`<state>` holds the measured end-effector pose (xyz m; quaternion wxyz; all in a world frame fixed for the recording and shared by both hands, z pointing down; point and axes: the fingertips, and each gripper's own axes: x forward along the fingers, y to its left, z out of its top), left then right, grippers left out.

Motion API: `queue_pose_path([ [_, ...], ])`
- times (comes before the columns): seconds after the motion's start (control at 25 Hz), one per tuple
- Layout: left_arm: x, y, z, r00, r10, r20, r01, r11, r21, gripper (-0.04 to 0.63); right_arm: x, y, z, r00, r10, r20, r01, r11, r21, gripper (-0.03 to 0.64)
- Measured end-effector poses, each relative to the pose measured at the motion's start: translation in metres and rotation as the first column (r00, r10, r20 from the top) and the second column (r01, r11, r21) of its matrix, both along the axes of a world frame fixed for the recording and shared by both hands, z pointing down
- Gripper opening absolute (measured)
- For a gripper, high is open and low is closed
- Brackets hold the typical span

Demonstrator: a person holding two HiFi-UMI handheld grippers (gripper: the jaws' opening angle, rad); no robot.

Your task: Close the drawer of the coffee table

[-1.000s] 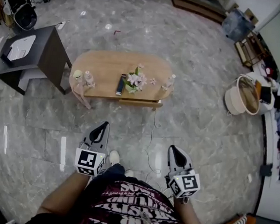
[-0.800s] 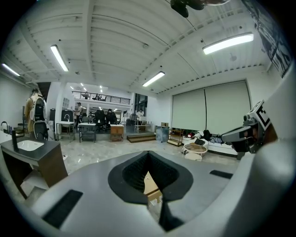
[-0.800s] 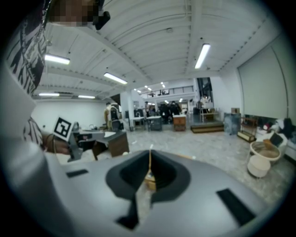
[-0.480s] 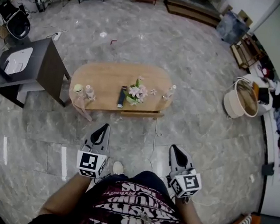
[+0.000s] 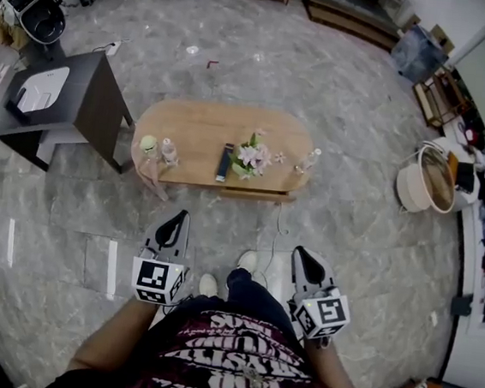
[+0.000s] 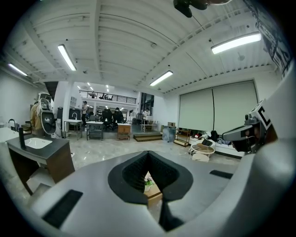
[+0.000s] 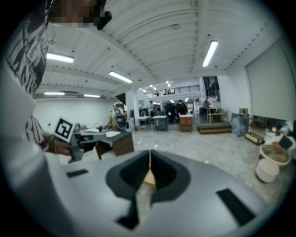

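The oval wooden coffee table (image 5: 199, 127) stands on the marble floor ahead of me. Its drawer (image 5: 255, 195) sticks out a little from the near long side, right of centre. A flower bunch (image 5: 251, 157), a dark remote (image 5: 225, 161) and a clear bottle (image 5: 307, 160) rest on top. My left gripper (image 5: 177, 216) and right gripper (image 5: 298, 253) are both shut and empty, held well short of the table. In the left gripper view the left gripper (image 6: 148, 155) frames a corner of the table (image 6: 153, 194). The right gripper (image 7: 150, 156) also shows closed jaws.
A dark stand with a white basin (image 5: 63, 97) is left of the table. A round woven basket (image 5: 429, 178) sits at the right. A thin cable (image 5: 278, 229) trails on the floor from the drawer side. My feet (image 5: 208, 284) are between the grippers.
I have stepped forward: one leg now swings ahead between the grippers. The table has shifted slightly right in view. Both grippers stay shut and empty.
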<state>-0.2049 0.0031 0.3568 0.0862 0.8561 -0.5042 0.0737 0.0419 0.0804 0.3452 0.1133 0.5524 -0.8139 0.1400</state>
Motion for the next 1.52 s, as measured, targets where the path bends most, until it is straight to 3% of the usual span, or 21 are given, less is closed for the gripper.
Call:
queue_pose_path([
  [0.2,-0.010,-0.005,-0.002,0.999,-0.033,0.000,0.033,0.999,0.002,0.023,-0.004,-0.010,-0.001,1.000,-0.020,0.008,0.020,1.000,0.001,0.035],
  [1.04,0.019,-0.021,0.007,1.000,-0.003,0.016,0.004,1.000,-0.019,0.023,0.026,-0.022,0.009,0.999,0.007,0.033,-0.007,1.000,-0.015,0.035],
  [1.32,0.047,-0.051,0.017,0.999,0.011,0.052,-0.008,0.999,-0.047,0.023,0.054,-0.052,0.023,0.997,0.024,0.069,-0.022,0.999,-0.034,0.035],
  [1.52,0.079,-0.090,0.007,0.997,0.002,0.082,0.002,0.999,-0.039,0.023,0.097,-0.091,0.019,0.994,0.039,0.099,-0.037,0.999,-0.021,0.035],
])
